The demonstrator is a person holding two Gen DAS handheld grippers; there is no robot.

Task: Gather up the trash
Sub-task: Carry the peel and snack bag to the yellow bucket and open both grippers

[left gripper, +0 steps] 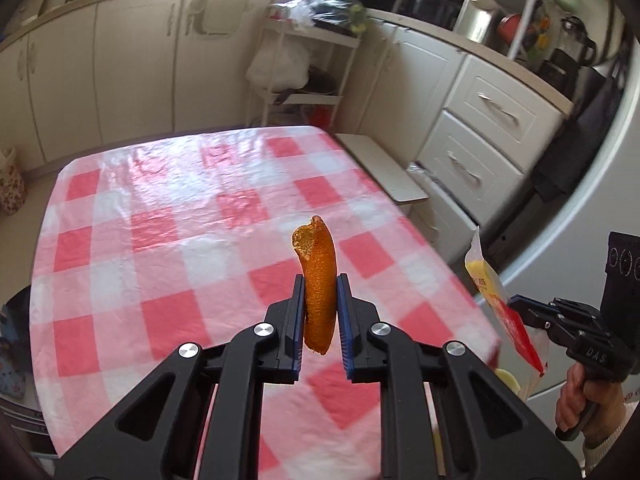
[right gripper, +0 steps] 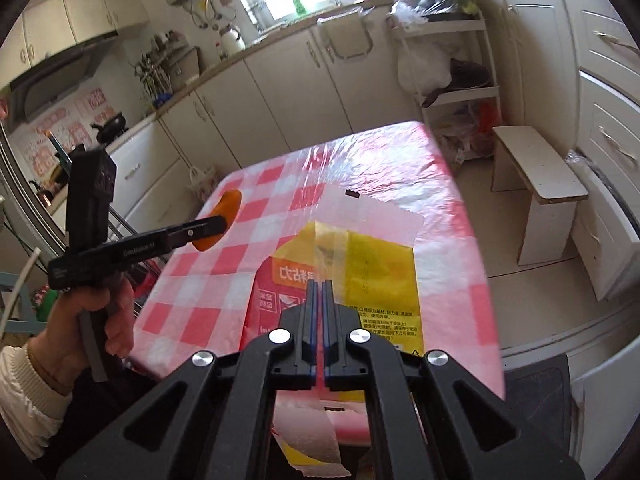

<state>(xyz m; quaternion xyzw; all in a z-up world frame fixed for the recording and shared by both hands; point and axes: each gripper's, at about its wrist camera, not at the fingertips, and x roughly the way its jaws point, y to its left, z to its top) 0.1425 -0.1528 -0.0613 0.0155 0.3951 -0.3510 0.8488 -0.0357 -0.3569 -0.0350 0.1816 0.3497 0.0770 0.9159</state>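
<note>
An orange peel (left gripper: 319, 288) stands upright between the blue pads of my left gripper (left gripper: 320, 280), which is shut on it above the red-and-white checked table (left gripper: 160, 216). The right wrist view shows the same peel (right gripper: 224, 216) and left gripper (right gripper: 218, 226) at the left, held by a hand (right gripper: 80, 320). My right gripper (right gripper: 319, 285) is shut on a yellow and red plastic snack wrapper (right gripper: 372, 272) that hangs in front of it. In the left wrist view that wrapper (left gripper: 496, 292) and the right gripper (left gripper: 516, 300) appear at the right, off the table's edge.
White kitchen cabinets (left gripper: 132, 72) line the far walls. A white rack (left gripper: 308, 64) with bags stands behind the table. A low white stool (right gripper: 540, 176) sits on the floor to the table's right, near the drawers (left gripper: 480, 136). A floral basket (left gripper: 10, 184) is at the far left.
</note>
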